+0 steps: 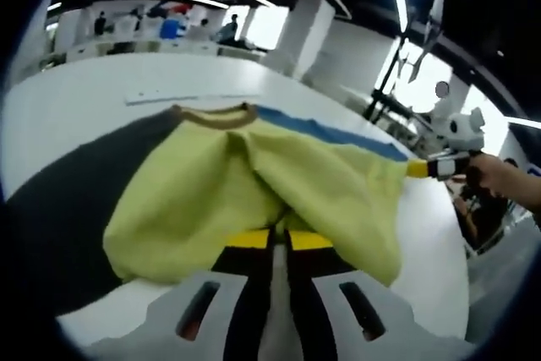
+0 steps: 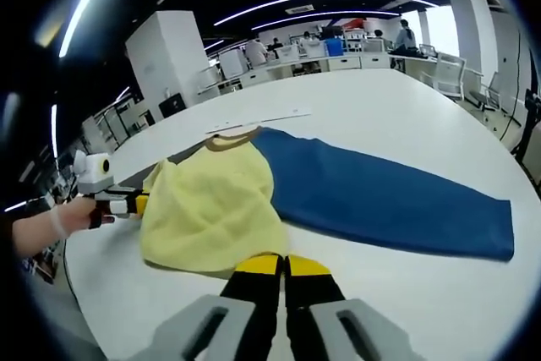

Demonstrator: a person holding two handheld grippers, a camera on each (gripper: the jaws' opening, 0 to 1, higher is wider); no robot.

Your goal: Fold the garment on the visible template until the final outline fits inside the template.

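My left tongs [image 1: 279,241] and right tongs [image 2: 282,265] each pinch an edge of the yellow-green cloth garment [image 2: 211,213], half-folded on the blue rectangular template [image 2: 380,196]. I'd carry both edges evenly, staying over the template.

bright ceiling strip lights [image 2: 330,16] + window [image 1: 267,26] glare, heavy fisheye bending at edges, slight blur throughout.
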